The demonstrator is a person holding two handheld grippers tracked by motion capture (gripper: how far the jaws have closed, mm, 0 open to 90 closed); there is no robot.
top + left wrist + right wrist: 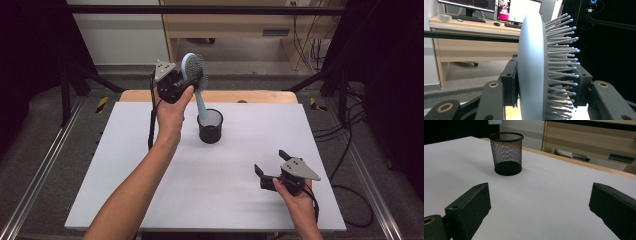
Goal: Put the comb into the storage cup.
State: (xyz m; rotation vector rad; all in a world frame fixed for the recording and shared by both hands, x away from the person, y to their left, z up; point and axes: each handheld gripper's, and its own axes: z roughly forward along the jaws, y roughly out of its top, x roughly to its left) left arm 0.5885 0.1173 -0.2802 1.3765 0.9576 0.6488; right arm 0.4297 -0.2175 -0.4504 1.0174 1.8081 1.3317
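The pale blue hairbrush (194,70) hangs in the air above the far middle of the white worktop (150,165), head up and handle down. The tip of its handle dips into the mouth of the black mesh cup (210,127), which stands upright on the worktop. The left claw (186,84) is clamped on the brush head; in the left gripper view one jaw presses the smooth back and the other the bristle side of the brush (534,62) (the bristles point right there). The right claw (270,162) rests low at the near right of the worktop, well apart from the cup, its jaws spread wide with nothing between them. In the right gripper view the cup (507,152) stands far left.
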